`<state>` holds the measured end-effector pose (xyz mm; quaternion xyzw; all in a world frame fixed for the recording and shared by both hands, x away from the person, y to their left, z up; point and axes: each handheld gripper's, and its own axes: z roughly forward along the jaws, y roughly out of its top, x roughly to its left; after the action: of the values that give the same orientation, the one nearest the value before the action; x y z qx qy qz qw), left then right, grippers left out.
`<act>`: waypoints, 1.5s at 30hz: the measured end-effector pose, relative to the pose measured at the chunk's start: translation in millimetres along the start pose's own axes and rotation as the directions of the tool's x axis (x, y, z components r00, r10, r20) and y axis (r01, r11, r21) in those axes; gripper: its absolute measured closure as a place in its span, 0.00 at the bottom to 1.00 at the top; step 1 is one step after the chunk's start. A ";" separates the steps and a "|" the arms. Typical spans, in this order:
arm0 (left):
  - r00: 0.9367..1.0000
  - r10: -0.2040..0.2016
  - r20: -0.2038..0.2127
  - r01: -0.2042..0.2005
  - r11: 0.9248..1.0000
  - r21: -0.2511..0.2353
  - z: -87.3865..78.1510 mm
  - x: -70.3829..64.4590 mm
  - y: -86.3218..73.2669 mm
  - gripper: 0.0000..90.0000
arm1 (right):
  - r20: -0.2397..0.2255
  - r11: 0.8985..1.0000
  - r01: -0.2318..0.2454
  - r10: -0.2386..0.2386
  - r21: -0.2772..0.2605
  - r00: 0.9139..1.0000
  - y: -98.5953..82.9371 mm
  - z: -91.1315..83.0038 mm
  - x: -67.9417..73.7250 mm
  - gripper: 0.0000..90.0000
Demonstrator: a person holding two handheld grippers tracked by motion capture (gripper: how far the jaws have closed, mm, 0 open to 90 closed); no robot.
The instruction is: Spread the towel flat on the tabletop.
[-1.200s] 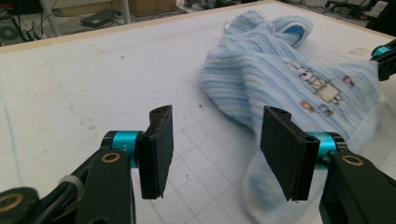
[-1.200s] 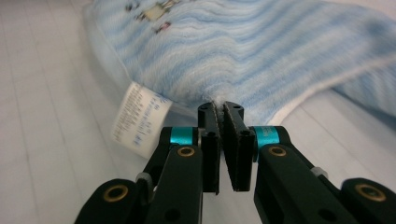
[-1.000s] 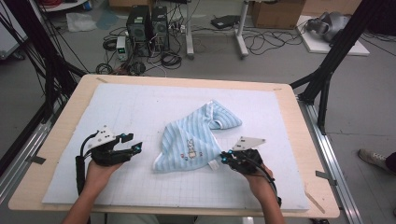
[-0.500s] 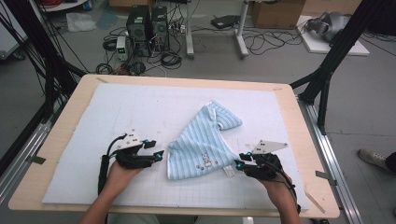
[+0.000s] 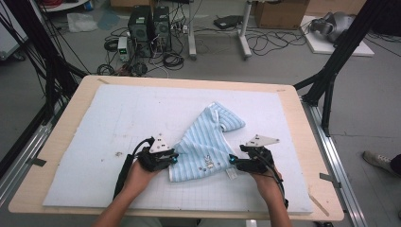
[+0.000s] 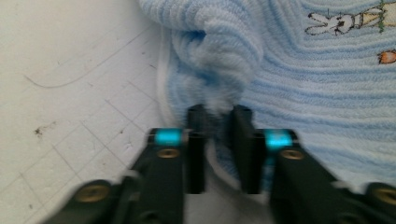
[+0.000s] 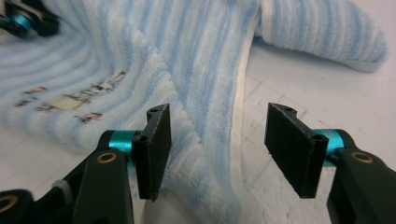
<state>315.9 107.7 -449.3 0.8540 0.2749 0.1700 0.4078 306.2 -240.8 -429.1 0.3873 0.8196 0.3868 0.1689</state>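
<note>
A light wooden desk (image 5: 71, 109) with rounded corners is standing on a grey floor. A white gridded mat (image 5: 123, 118) is covering most of its top, leaving a wooden border showing all round. A blue-and-white striped towel (image 5: 208, 137) is lying crumpled on the mat, right of centre toward the near edge, with a small white tag (image 5: 231, 173) lying at its near right corner.

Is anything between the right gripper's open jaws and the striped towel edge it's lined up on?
Nothing visible. The right gripper stands open with the towel edge lying directly between its jaws, on the white mat.
</note>
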 end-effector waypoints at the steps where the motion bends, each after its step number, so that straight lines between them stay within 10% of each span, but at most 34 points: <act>1: 1.000 0.001 -0.001 -0.001 1.000 0.004 0.3 0.3 1.1 0.93 | -0.005 1.000 0.003 -0.003 0.027 1.000 2.3 9.6 2.2 0.47; 10: 0.991 -0.101 -0.090 0.097 0.994 -0.049 -1.5 27.0 9.2 0.94 | -0.070 0.995 0.059 -0.054 0.081 0.996 19.6 36.6 4.7 0.94; 25: 0.963 -0.202 -0.179 0.192 0.979 -0.074 7.8 81.2 22.4 0.94 | -0.005 1.000 0.018 -0.018 -0.007 1.000 47.1 68.8 6.7 0.95; 36: 0.954 -0.285 -0.090 0.267 0.948 -0.171 -12.0 75.0 12.9 0.50 | 0.000 0.994 -0.047 0.047 -0.098 0.999 40.0 42.2 6.1 0.53; 45: 0.962 -0.271 -0.032 0.262 0.951 -0.163 -27.7 59.2 -5.0 0.48 | 0.068 0.994 -0.051 0.057 -0.094 0.996 20.6 18.1 4.5 0.25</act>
<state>346.9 163.1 -432.5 0.7693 0.3840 0.1575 0.4857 324.1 -220.1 -424.9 0.4147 0.7837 0.4145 0.2050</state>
